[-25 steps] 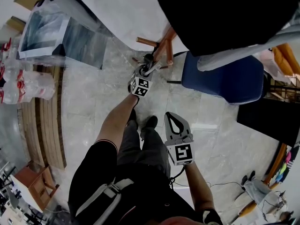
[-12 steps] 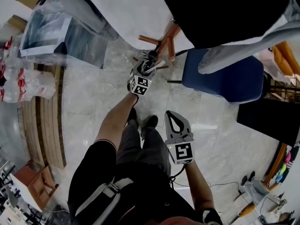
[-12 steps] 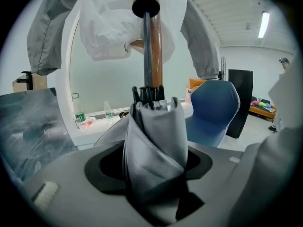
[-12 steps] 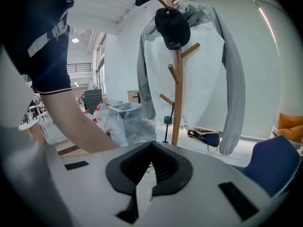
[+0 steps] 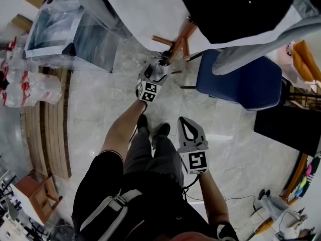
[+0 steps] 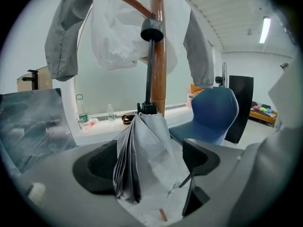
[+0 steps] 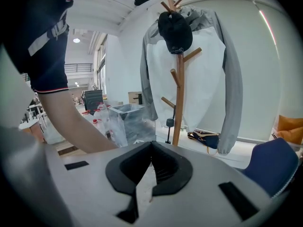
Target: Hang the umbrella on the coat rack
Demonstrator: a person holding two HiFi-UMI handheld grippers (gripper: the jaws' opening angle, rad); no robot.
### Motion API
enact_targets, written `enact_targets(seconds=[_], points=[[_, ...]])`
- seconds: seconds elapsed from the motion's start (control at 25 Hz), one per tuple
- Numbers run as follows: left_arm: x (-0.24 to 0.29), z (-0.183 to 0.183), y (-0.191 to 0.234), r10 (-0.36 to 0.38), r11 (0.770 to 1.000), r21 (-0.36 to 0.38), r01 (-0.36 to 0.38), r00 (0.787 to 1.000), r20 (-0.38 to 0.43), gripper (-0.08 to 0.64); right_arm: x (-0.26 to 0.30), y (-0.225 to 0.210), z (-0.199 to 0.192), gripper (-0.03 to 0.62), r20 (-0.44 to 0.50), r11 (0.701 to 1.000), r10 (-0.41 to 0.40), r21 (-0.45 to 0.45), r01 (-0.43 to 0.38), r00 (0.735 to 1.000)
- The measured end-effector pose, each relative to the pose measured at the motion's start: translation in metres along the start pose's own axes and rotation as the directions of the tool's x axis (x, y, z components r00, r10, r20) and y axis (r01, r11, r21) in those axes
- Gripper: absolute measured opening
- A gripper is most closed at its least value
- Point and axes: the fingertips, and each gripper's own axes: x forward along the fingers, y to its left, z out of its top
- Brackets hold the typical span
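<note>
Umbrella is hanging folded against the coat rack, seemingly caught on a peg — the release step. The left gripper has just been opening wide, with the canopy loose between its jaws; the right gripper is idling closed and empty. The next move is calling for a clean withdrawal without snagging fabric.

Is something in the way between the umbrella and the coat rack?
Nothing visible is. The handle of the umbrella is already up at the coat rack, just under a peg. The left gripper has just been opening its jaws, and the folded grey canopy stands between them.
</note>
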Motion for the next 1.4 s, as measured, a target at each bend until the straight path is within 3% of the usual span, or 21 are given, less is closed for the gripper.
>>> enact_targets(seconds=[0.56, 1.4], points=[[-0.042, 0.030, -0.004, -0.013, 1.000, -0.004, 0.013, 0.996, 0.088, 0.435, -0.011, 0.009, 0.007, 0.003, 0.017, 1.000, -0.004, -0.013, 0.004, 1.000], [-0.123, 0.068, 0.001, -0.025, 0.999, 0.030, 0.020, 0.986, 0.163, 0.285, -0.011, 0.002, 0.019, 0.003, 0.030, 1.000, -0.026, -0.009, 0.026, 0.999]])
